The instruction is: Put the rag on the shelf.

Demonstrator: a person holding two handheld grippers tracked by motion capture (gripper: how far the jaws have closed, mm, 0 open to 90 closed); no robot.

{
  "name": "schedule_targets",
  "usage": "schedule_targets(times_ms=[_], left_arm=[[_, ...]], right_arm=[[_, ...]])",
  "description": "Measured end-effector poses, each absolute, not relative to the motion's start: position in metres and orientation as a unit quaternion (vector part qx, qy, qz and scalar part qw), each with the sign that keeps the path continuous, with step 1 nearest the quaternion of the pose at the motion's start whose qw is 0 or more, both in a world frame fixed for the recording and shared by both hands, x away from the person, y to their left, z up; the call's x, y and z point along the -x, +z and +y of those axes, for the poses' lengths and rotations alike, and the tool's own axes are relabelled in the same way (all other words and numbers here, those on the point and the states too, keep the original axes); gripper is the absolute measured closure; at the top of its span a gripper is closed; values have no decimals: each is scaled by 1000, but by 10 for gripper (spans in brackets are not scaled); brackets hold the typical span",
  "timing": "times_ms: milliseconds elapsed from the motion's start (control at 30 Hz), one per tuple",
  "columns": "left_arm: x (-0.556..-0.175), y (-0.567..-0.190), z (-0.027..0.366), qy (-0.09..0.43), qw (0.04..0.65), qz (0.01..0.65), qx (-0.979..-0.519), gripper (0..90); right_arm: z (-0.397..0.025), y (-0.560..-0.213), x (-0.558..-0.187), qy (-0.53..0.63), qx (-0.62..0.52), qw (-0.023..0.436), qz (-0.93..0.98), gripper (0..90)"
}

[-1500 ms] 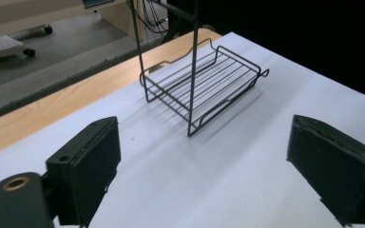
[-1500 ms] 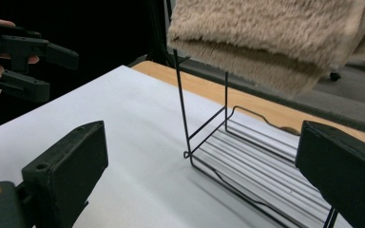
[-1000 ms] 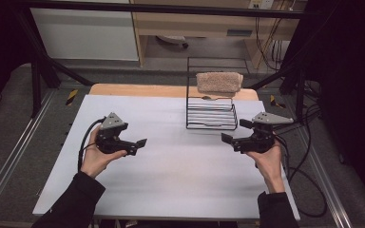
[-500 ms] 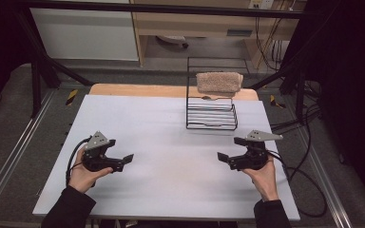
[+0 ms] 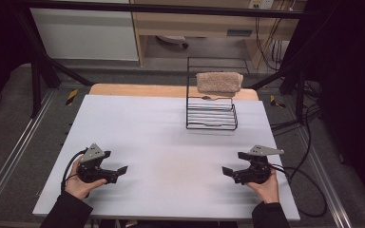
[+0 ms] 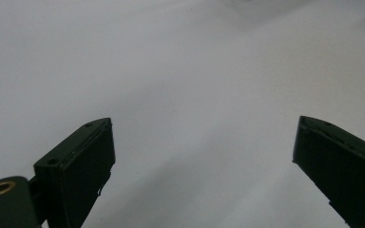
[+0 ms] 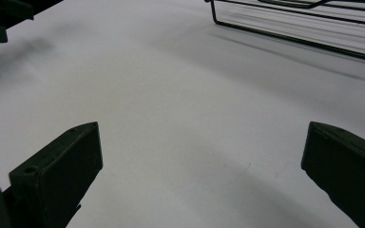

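While jaws gape, towel (image 5: 218,81) tops rack (image 5: 211,114).

Wire rack (image 5: 211,114) alone on far table (image 5: 138,128)

We are in a lab-like recording space: a white table (image 5: 171,142) stands inside a black metal frame (image 5: 38,71), with loose cables (image 5: 309,118) trailing at 3 o'clock, grey carpet below, and a white cabinet (image 5: 85,33) and wooden bench (image 5: 209,23) toward 12 o'clock.
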State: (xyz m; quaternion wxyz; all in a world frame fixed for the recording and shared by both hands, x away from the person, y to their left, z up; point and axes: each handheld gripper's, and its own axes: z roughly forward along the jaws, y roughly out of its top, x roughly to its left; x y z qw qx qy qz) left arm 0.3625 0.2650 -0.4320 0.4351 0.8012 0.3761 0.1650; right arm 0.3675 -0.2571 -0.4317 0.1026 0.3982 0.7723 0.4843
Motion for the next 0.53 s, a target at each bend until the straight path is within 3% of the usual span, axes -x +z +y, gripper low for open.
schedule_targets(times_ms=[533], left_arm=[[-357, -446, 271, 157, 427, 383, -804, 67]], right_arm=[[-270, -448, -359, 470, -407, 103, 777, 5]])
